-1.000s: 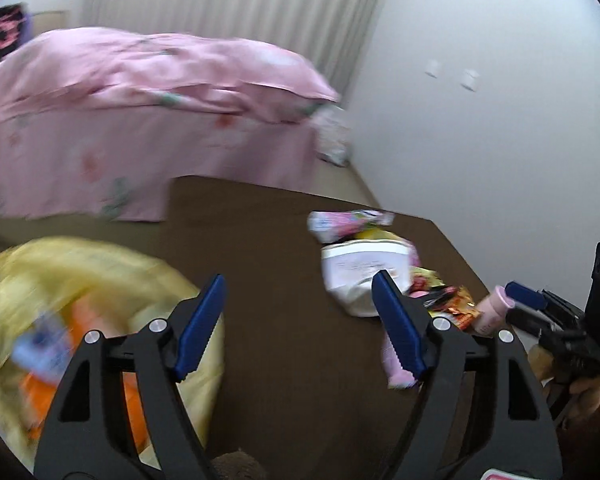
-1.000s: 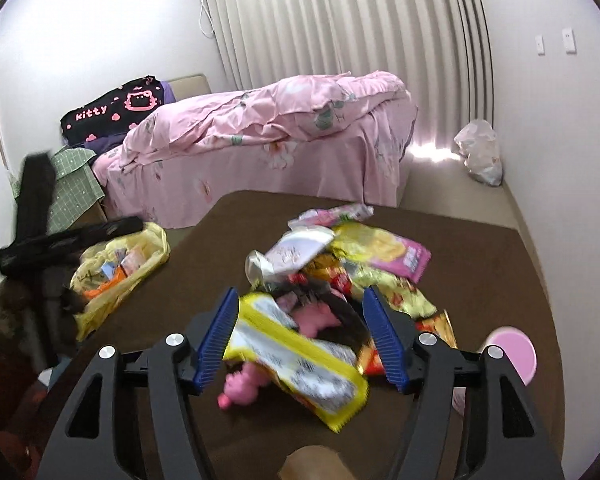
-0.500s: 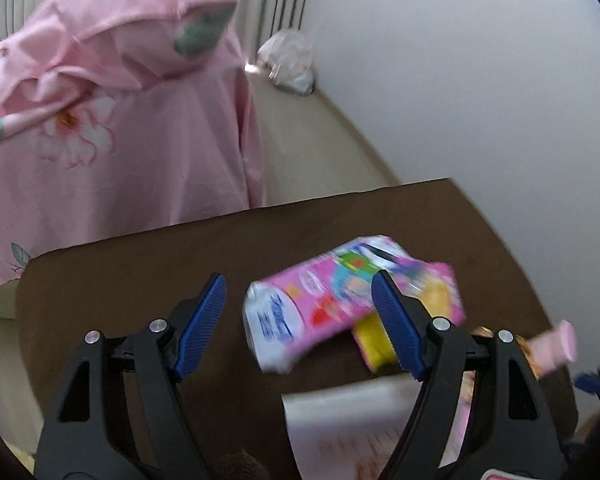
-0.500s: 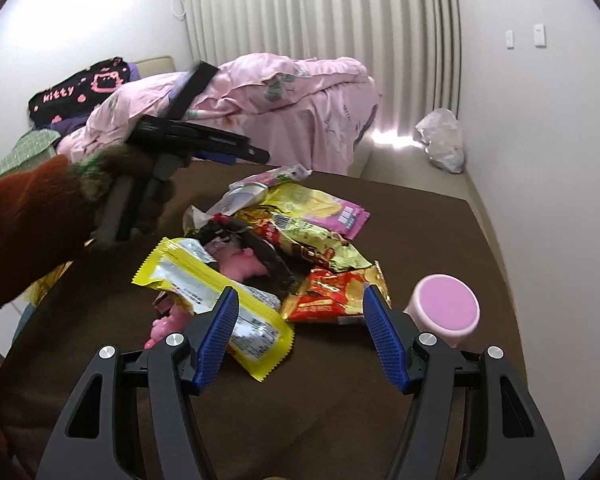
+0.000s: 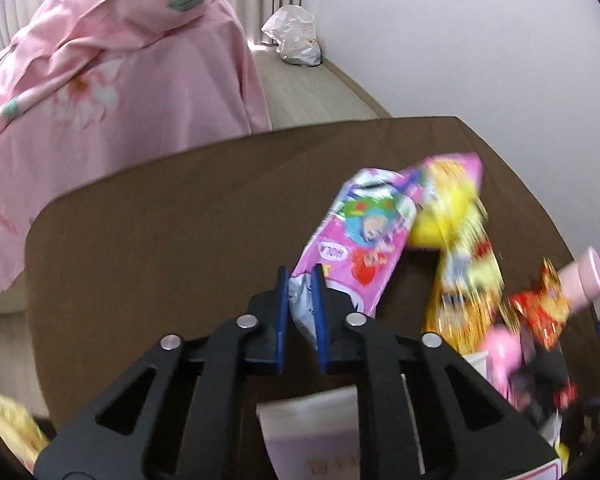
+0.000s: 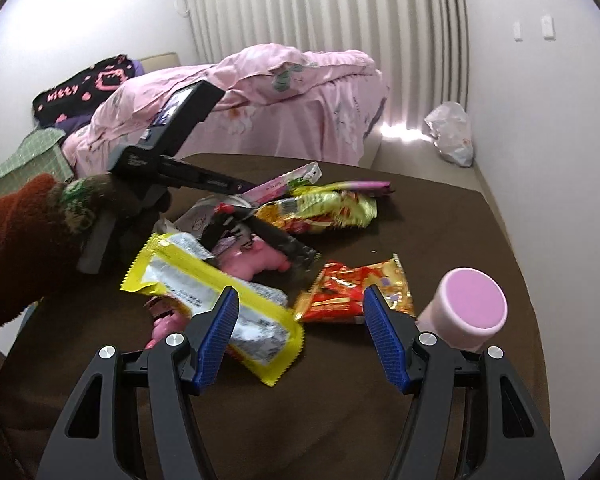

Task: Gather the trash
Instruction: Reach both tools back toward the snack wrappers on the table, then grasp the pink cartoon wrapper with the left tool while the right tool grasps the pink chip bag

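Snack wrappers lie heaped on a brown table (image 6: 420, 208). My left gripper (image 5: 300, 276) is closing, and its blue pads pinch the silver end of a pink cartoon wrapper (image 5: 360, 240) at the far side of the heap. The right wrist view shows that gripper (image 6: 248, 192) reaching in from the left, held by a hand in a red-brown sleeve (image 6: 16, 240). My right gripper (image 6: 300, 300) hangs open above the near side, with a yellow wrapper (image 6: 204, 280) by its left finger and a red wrapper (image 6: 352, 288) just ahead.
A pink cup (image 6: 472, 304) stands at the right, close to my right finger. A pink toy pig (image 6: 256, 260) lies in the heap. A pink bed (image 6: 280, 88) is beyond the table, with a white plastic bag (image 6: 452, 132) on the floor. A yellow bag (image 5: 8, 428) shows at lower left.
My left gripper swung from over the yellow bag to the heap, sank, and closed on the pink wrapper. My right gripper sank a little toward the wrappers and stayed open.
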### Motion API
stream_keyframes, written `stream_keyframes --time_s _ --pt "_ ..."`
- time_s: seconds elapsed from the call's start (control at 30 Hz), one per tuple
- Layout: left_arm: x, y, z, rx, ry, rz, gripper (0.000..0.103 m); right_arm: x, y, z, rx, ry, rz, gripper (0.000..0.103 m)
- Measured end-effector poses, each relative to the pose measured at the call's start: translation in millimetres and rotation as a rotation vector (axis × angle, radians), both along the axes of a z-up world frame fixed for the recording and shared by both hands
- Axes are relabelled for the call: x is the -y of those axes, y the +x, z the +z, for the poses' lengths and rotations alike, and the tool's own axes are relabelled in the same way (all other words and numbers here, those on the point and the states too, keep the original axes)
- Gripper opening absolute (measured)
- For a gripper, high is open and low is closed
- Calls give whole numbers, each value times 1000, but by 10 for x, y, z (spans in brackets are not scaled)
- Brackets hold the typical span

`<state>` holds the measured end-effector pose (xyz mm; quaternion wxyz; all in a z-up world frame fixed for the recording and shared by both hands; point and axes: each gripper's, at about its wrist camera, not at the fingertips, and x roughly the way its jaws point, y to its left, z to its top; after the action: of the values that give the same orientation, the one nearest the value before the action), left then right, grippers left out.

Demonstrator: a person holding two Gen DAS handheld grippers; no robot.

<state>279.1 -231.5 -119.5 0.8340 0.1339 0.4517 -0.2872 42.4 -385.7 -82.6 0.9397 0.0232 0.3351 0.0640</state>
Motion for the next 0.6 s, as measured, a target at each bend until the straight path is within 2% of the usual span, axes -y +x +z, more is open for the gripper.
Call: stream_keyframes --time_s 0.13,0.23,0.37,0.5,0.6 --pt "-379 -292 71 -26 -46 37 8 -22 -33 22 -1 24 13 61" --pt "-667 -477 129 -64 -116 87 8 -60 -27 46 -1 42 26 61" --pt "-911 -749 221 -80 -192 106 8 -175 -37 101 14 15 42 61" --pt "-990 -921 305 -56 -204 136 8 -209 45 230 33 10 45 61" --pt "-1100 -977 369 -4 -224 197 8 -163 415 440 52 -11 20 61"
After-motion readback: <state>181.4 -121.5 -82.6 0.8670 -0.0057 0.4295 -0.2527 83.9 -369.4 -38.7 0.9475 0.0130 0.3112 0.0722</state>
